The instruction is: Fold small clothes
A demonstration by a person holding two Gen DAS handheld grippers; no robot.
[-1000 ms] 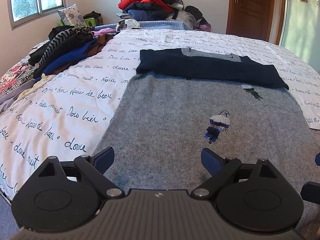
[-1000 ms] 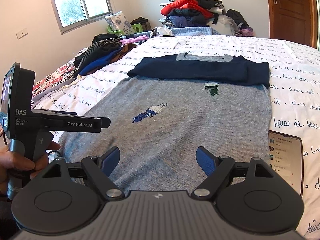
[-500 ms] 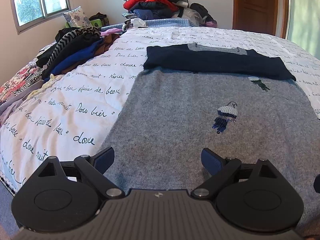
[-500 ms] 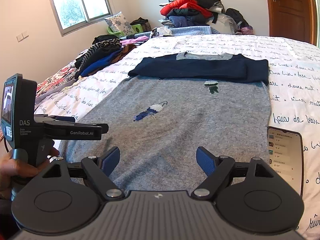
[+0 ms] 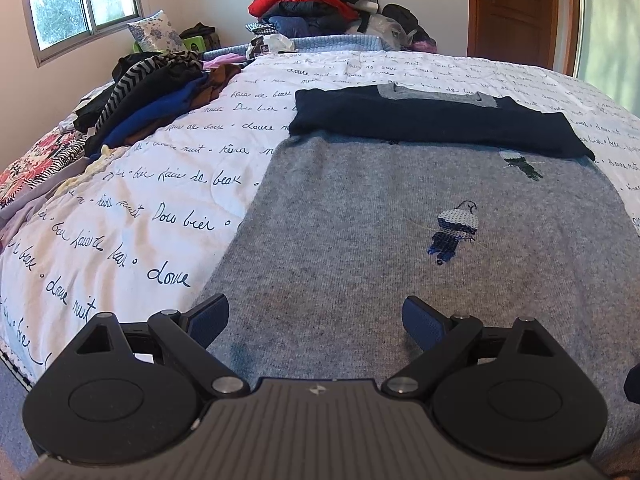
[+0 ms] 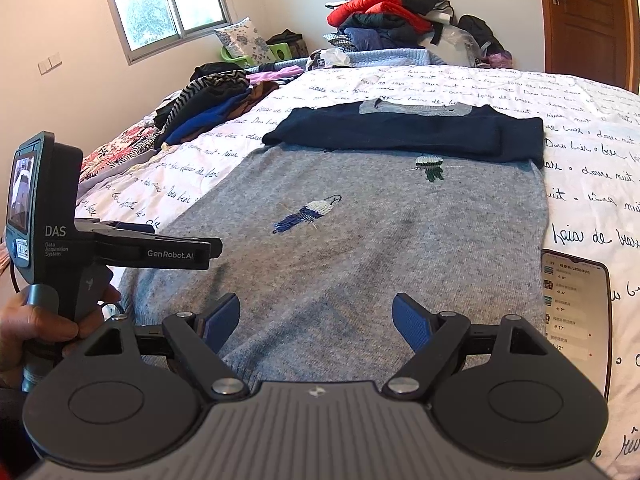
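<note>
Left wrist view: grey sweater (image 5: 400,248) lies flat on the bed (image 5: 120,208), body spread toward the camera, navy sleeves (image 5: 432,124) folded across its far end with the grey collar (image 5: 436,94) showing above them; embroidered bird (image 5: 456,228) on the right half of the body, a smaller green motif (image 5: 520,164) just below the sleeve fold; left gripper (image 5: 316,322) hangs over the near hem, blue pads (image 5: 210,316) wide apart, nothing between them, left pad at the sweater's left edge; contact with the cloth cannot be told; white bedcover with dark handwriting print; pile of dark, striped and blue clothes (image 5: 148,96) on the bed's left side, well apart from the sweater; heap of red and dark clothes (image 5: 316,4) beyond the far end of the bed; window (image 5: 80,0) at left, wooden door (image 5: 520,12) at right.

Right wrist view: same grey sweater (image 6: 360,248) runs up the middle; right gripper (image 6: 316,320) over the near hem, pads (image 6: 412,322) spread, holding nothing; left gripper (image 6: 208,248) seen side-on at left, low over the sweater's left near corner, held by the person's left hand (image 6: 36,320), its opening not readable from this side; phone (image 6: 576,312) with lit screen lies on the bedcover just beside the sweater's right edge; bird (image 6: 308,216) and green motif (image 6: 430,168) visible; clothes pile (image 6: 212,100) at left; floral pillow (image 6: 244,42) under the window (image 6: 168,0).
</note>
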